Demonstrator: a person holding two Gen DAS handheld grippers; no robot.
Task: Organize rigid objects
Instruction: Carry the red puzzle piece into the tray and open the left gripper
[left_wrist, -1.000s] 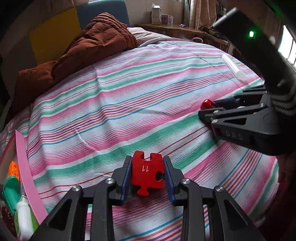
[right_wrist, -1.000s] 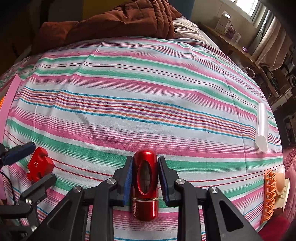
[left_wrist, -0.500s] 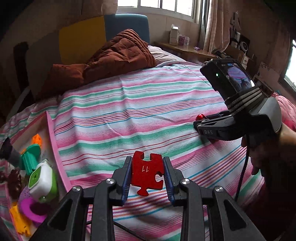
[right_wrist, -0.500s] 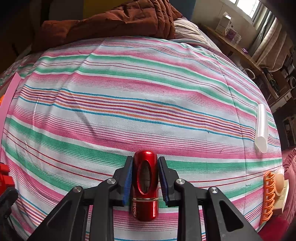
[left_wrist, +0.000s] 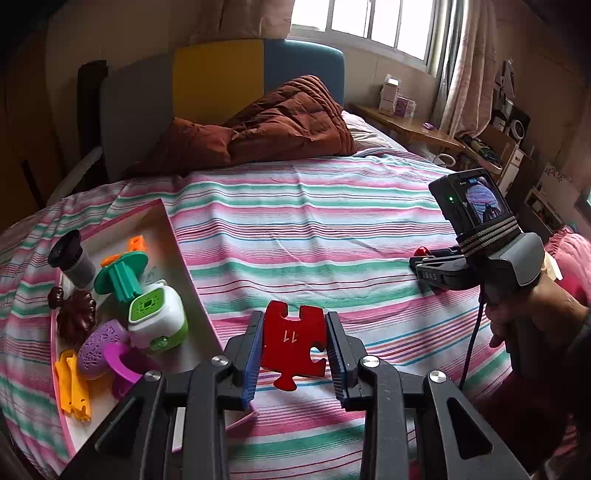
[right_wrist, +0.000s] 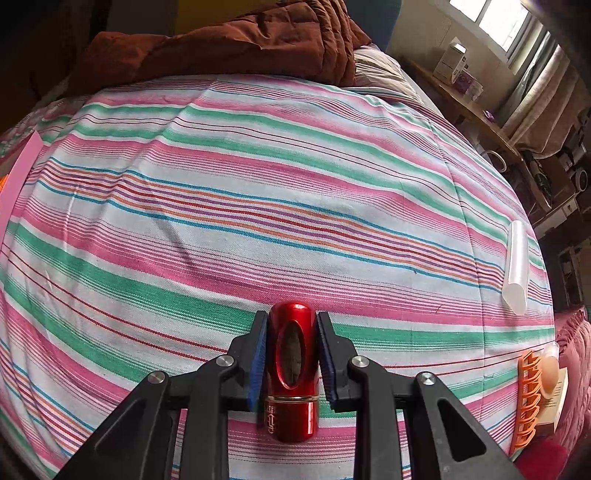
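Lifted and swung left since a second ago: left gripper (left_wrist: 294, 350), now up above the striped bedspread (left_wrist: 314, 229) with the pink-rimmed tray (left_wrist: 177, 251) of sorted toys in full view. Clamped flat-on across the two side edges of the red puzzle piece (left_wrist: 294, 345), marked 11, blue pads (left_wrist: 255, 354) pressing either flank. Thin, stiff and light by the look of it; likely foam or wood, hard to say from here. Edge grip narrow, so prone to pivoting if bumped; best kept square and set down flat in the tray's bare white patch right of the green-and-white toy (left_wrist: 157, 317).

Unchanged meanwhile: right gripper (right_wrist: 291, 354), closed on the red metal cylinder (right_wrist: 292, 369), held low over the bedspread, well right of the tray. Glossy, rigid, probably heavier than the puzzle piece and slick against the pads; held across its slotted middle, round end forward, banded base hanging back. Firm squeeze advisable, no tilting nose-down.

Right of the cylinder, near the bed's edge: white tube (right_wrist: 516, 266) and orange clip (right_wrist: 526, 398), both yet to be gathered.
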